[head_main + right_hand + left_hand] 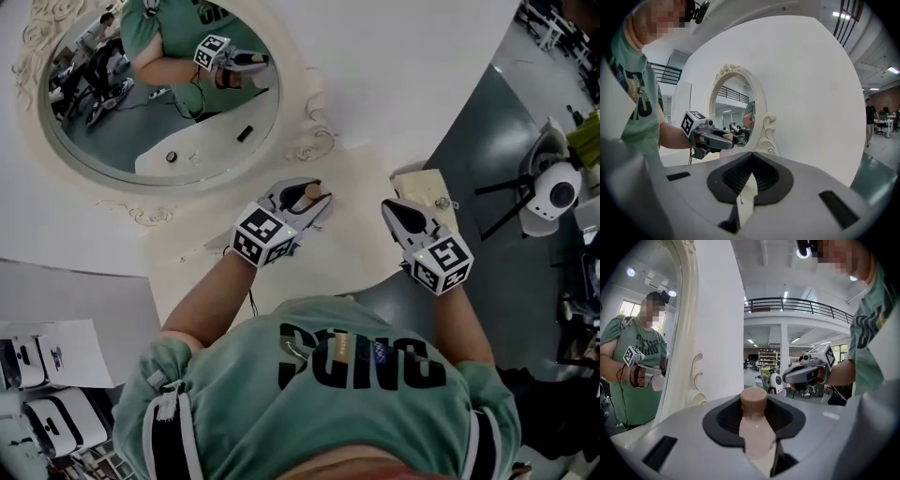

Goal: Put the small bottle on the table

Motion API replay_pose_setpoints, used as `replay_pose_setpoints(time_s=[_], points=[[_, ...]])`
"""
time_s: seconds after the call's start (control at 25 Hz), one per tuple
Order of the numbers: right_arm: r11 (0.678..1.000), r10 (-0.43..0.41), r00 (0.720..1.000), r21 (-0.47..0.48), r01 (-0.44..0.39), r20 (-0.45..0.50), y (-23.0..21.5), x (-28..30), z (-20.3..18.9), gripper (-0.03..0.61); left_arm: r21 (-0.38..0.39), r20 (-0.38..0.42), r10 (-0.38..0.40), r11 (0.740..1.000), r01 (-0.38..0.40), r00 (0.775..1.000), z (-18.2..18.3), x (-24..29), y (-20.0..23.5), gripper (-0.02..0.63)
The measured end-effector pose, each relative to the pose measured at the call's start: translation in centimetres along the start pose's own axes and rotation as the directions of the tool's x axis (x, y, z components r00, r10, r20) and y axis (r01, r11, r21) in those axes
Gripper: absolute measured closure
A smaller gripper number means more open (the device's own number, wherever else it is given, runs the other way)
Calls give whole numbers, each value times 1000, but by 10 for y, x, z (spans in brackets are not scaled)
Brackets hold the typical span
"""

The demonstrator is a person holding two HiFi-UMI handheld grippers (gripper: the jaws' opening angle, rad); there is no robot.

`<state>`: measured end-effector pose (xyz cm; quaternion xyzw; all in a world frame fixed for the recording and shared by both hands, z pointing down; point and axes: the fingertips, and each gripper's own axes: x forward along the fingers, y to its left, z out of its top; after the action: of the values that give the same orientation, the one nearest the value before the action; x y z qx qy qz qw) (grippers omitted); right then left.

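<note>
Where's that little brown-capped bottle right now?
The small bottle is gripped in the left tool, over the cream table. In the head view it sits just below the oval mirror, with the right tool to its right.

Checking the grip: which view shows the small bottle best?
Left gripper view: small bottle close-up between the jaws, cap and body clear. Head view shows just its cap; right gripper view, barely anything.
</note>
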<state>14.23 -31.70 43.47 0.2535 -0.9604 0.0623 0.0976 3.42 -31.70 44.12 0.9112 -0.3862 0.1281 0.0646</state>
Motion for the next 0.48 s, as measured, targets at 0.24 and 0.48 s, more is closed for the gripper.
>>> replay_pose_setpoints(time_s=[0.24, 0.48], points=[[998, -65, 998, 22, 65, -6, -13, 24, 0, 584, -2, 4, -49, 999, 49, 999, -3, 13, 18, 480], [995, -101, 995, 3, 101, 14, -23, 49, 16, 584, 44, 35, -75, 996, 73, 997, 19, 19, 39, 480]])
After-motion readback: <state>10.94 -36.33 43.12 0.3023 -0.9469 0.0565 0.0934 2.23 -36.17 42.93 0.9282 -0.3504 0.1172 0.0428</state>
